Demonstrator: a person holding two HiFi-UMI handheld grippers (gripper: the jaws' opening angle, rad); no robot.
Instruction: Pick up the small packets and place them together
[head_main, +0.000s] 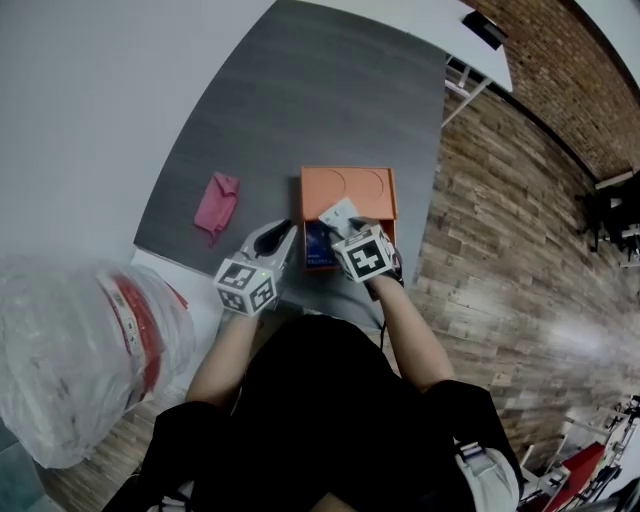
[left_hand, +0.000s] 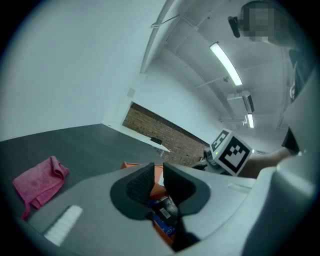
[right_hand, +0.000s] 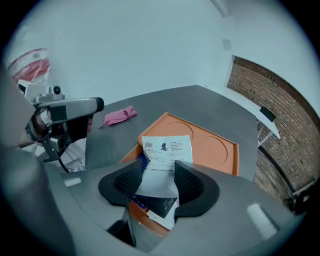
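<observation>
Partway, by the look of it: the right gripper has its jaws clenched on a white packet above the orange tray, where blue packets lie; the left gripper has its jaws slightly apart, empty

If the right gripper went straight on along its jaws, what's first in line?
Probably the orange tray. The right gripper, shut on a white packet, points down at the tray's floor, so the packet's front edge would touch first. Depth is unclear.

Print on white packet unreadably small; plastic bag cut off at left
</observation>
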